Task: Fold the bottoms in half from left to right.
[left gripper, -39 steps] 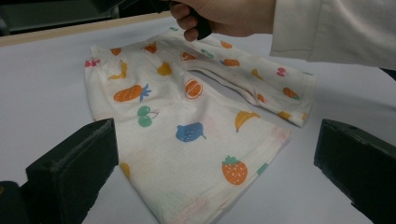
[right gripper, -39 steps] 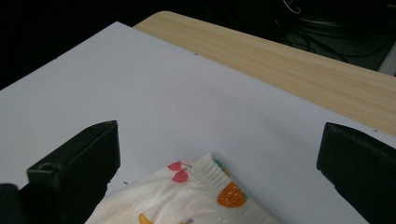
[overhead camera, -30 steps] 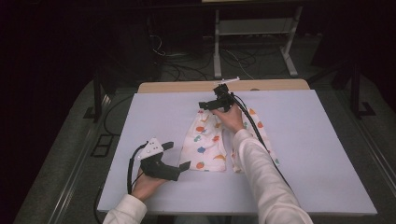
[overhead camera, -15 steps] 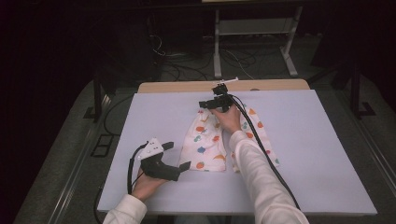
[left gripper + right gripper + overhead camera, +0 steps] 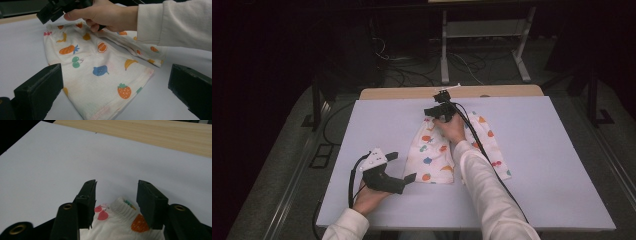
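Note:
A white garment (image 5: 432,155) printed with coloured fruit lies flat in the middle of the table. My right gripper (image 5: 432,112) is low over its far end, held in a hand with a cream sleeve. In the right gripper view its jaws have just been closing, and the ribbed waistband (image 5: 122,203) bunches up in the gap between the right gripper (image 5: 117,187) pads, which still stand apart. My left gripper (image 5: 402,167) rests by the garment's near left hem, open. In its own view the left gripper (image 5: 116,72) faces the garment (image 5: 100,60) with nothing between the jaws.
The white table top (image 5: 552,150) has free room on both sides of the garment. A bare wooden strip (image 5: 492,91) runs along its far edge. Beyond it are a dark floor, cables and a metal stand (image 5: 482,30).
The right hand and its gripper have edged slightly to the left over the garment's far end. The left gripper has stayed where it was.

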Action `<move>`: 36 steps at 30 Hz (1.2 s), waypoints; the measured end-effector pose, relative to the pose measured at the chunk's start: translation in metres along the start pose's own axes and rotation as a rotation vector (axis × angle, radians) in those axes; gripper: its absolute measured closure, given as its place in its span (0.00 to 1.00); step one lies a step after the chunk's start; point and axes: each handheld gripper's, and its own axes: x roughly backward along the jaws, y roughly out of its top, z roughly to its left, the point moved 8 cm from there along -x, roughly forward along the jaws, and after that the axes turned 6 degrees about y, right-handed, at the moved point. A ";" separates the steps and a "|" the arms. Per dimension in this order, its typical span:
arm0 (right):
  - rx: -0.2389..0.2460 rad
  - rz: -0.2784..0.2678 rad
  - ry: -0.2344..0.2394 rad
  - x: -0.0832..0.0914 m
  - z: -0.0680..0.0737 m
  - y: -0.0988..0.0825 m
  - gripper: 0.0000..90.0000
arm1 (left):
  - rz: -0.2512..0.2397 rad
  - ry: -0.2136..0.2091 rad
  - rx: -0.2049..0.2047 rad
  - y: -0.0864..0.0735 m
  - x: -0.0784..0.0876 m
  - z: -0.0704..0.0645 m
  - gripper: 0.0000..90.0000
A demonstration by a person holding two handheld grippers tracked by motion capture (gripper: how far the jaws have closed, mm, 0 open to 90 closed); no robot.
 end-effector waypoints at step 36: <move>-0.016 0.065 -0.137 -0.014 0.002 -0.011 0.93 | 0.005 0.005 -0.001 -0.001 -0.001 0.000 0.00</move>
